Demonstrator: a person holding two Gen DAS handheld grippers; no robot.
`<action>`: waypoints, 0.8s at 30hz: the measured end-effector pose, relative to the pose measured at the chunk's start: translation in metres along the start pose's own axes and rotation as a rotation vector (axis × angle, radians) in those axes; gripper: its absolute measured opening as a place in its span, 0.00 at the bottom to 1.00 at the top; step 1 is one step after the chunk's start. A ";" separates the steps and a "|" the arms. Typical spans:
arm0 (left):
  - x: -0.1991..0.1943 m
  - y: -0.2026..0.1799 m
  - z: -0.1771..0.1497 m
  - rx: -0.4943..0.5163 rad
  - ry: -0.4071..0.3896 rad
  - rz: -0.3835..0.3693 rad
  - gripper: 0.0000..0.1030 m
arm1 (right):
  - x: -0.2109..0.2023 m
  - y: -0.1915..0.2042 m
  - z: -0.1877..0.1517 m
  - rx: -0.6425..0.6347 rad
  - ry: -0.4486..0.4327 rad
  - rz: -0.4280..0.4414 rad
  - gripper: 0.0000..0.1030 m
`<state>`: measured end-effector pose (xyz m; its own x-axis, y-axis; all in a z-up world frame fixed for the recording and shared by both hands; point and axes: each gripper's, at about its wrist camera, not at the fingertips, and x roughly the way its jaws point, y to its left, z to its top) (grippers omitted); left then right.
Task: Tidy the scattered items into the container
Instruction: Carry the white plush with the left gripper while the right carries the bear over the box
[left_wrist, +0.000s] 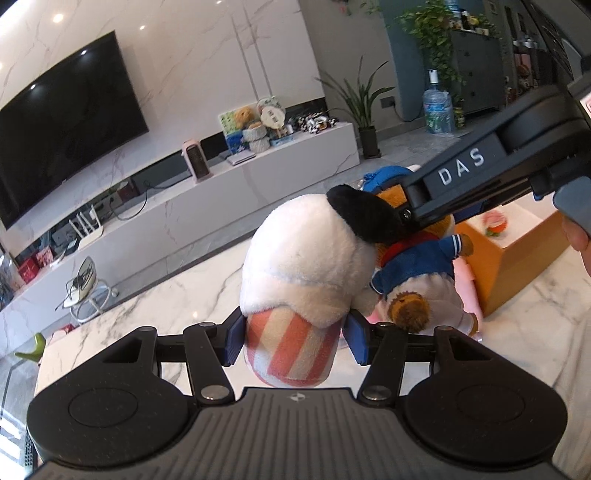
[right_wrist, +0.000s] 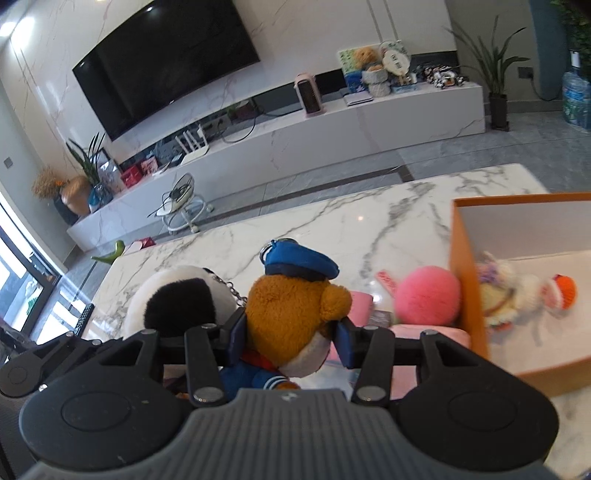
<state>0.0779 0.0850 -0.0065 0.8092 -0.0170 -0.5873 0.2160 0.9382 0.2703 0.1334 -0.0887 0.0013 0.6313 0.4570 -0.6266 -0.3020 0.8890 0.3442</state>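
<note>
Blue pads of the left gripper (left_wrist: 291, 338) press on both sides of a plush toy (left_wrist: 306, 273), jaws about half spread, clamped on its base of pink and cream striped cloth; above the stripes swells a fluffy white body with a black patch near the top. Beside it the right gripper (right_wrist: 291, 338) is closed the same way on a brown bear plush (right_wrist: 291, 314), pads squeezing the shaggy head below its smooth blue cap (a metal ring and chain show at the cap's top). Both toys hang above the glossy white marble table (right_wrist: 369, 218), the two nearly touching. To the right stands the orange cardboard box (right_wrist: 467, 295), square-walled with a white inside, holding a woolly white toy (right_wrist: 517, 291) with an orange end. A round pink pompom (right_wrist: 428, 293) lies against the box's outer wall.
</note>
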 end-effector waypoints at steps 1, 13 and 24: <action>-0.002 -0.004 0.002 0.005 -0.005 -0.003 0.62 | -0.005 -0.004 -0.002 0.005 -0.006 -0.005 0.49; -0.005 -0.057 0.038 0.046 -0.069 -0.116 0.63 | -0.064 -0.077 -0.008 0.093 -0.105 -0.105 0.50; 0.031 -0.111 0.090 0.086 -0.099 -0.251 0.63 | -0.094 -0.167 0.017 0.150 -0.202 -0.267 0.50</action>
<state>0.1283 -0.0512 0.0139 0.7730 -0.2833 -0.5677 0.4591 0.8674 0.1921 0.1367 -0.2807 0.0151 0.8068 0.1816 -0.5622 -0.0088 0.9552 0.2958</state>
